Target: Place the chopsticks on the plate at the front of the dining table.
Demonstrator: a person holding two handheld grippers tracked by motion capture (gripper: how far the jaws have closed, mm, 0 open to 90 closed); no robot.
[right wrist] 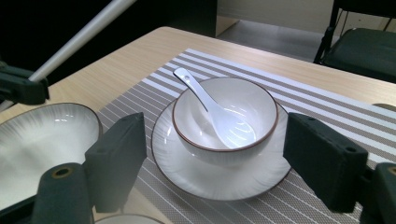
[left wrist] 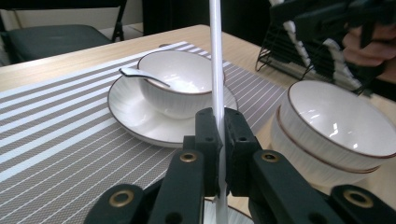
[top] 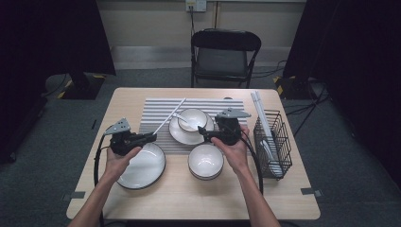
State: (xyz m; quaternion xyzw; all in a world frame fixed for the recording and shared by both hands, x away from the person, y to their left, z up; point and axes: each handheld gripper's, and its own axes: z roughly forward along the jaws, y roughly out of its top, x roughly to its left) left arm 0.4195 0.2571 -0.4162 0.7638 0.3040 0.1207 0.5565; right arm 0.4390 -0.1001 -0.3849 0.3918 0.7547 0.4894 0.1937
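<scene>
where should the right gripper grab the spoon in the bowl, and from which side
Grip the spoon's handle near its raised end, which juts up over the bowl's rim on the side toward the large plate. Come from above, jaws across the thin handle: its scoop lies low inside the bowl. The right gripper is open.

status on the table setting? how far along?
Done: a bowl with a spoon sits on a saucer on the striped mat.
In hand: the left claw is shut on a white chopstick, lifted over the mat. The right claw is open, facing the bowl.
Left: likely laying the chopstick down; more sticks wait in the wire basket.
</scene>
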